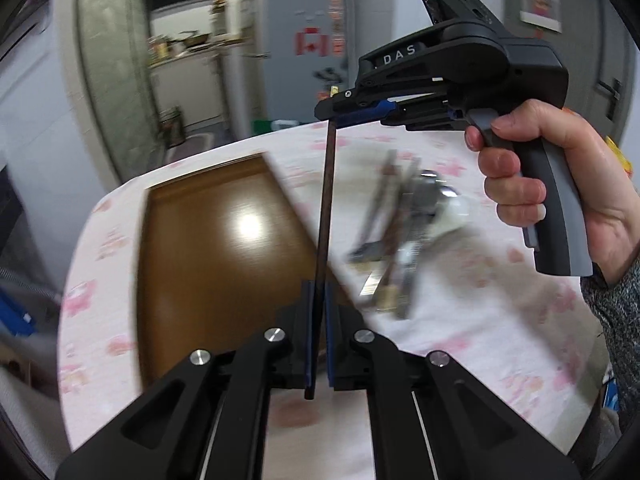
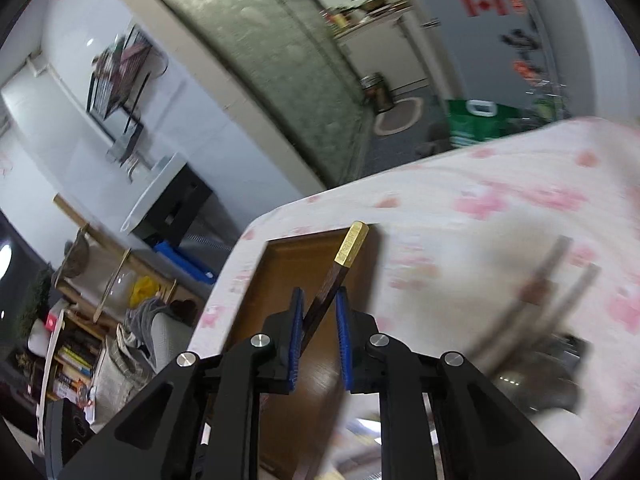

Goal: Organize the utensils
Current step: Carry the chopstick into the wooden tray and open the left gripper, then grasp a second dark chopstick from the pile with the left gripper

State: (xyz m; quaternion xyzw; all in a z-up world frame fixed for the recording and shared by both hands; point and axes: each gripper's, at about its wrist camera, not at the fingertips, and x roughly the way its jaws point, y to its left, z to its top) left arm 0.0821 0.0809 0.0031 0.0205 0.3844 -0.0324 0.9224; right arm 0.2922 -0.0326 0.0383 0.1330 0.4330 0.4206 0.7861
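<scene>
Chopstick (image 1: 325,200) pinched at both ends — jaws closed — above tray (image 1: 208,240).

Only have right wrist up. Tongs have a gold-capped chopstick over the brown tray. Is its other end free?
Observer: No. The left tongs are shut on the chopstick's plain end, and the right tongs grip it near the gold cap.
Operator: Anything in the tray? Mine is mostly blocked.
Observer: From the left wrist the tray floor shows bare wood with only a light reflection on it.
Operator: What's in that blur on my right?
Observer: A pile of utensils on the cloth beside the tray: dark sticks, flat metal handles and a rounded pale piece. It is too smeared to count.
</scene>
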